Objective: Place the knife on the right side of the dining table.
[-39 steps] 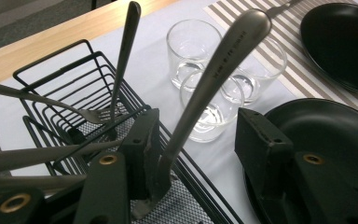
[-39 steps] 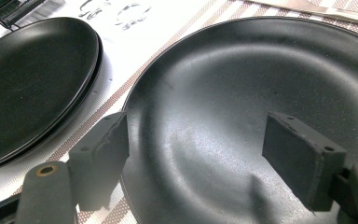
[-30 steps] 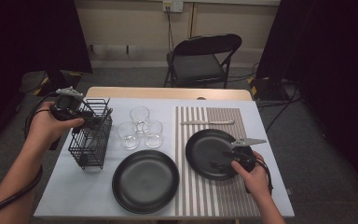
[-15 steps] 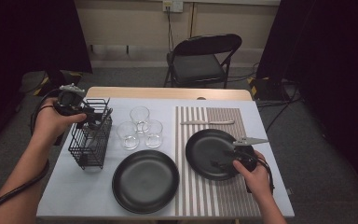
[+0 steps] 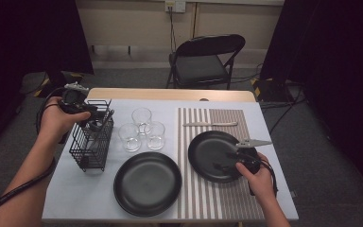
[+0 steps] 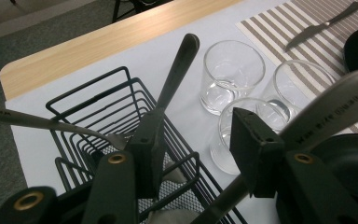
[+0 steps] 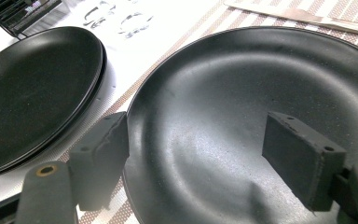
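My left gripper [image 5: 92, 118] is hanging over the wire basket [image 5: 92, 146] at the counter's [image 5: 75, 198] left side, its jaws straddling a utensil handle [image 6: 175, 74] standing in it. Three glasses [image 5: 142, 130] are sitting just right of the basket. One plate [image 5: 147, 183] is lying before them; another plate [image 5: 208, 146] is lying on the striped mat [image 5: 217, 198], a knife [image 5: 210, 124] behind it. My right gripper [image 5: 228, 165] is hovering over that plate.
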